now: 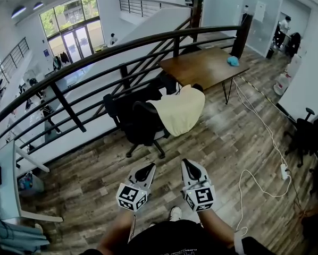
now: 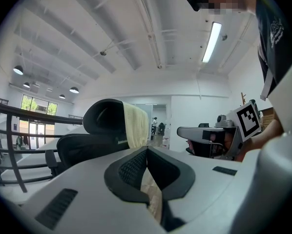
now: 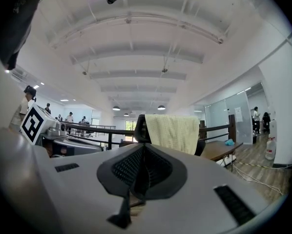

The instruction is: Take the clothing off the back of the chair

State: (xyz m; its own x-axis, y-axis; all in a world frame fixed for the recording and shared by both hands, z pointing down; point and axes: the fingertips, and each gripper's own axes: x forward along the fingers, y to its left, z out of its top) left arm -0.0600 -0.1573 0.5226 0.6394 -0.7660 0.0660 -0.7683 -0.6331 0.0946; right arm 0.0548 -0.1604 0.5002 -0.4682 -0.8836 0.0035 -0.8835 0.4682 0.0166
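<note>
Approaching stage: pale yellow garment point(image 1: 181, 113) drapes chair point(image 1: 135, 122) back, frame centre. Left gripper point(image 1: 147, 170) and right gripper point(image 1: 191, 167) fingers point(image 1: 143, 174) pressed together, empty, well short. Next: close in, spread fingers, pinch cloth.

A wood-plank floor point(image 1: 223, 142) runs along a curved black railing point(image 1: 95, 57) at the edge of an upper level, and beyond the rail a lower hall shows tall glass doors and windows point(image 1: 74, 23) bright with daylight. A brown wooden table point(image 1: 201, 65) on thin black legs stands near the rail, a white cable point(image 1: 265, 126) trails across the boards to a power strip point(image 1: 283, 170), and a black office chair point(image 1: 308, 132) sits by the white wall point(image 1: 313, 73). The white ceiling point(image 3: 136, 48) has beams, a long strip light point(image 2: 210, 42) and round lamps point(image 2: 19, 70).
</note>
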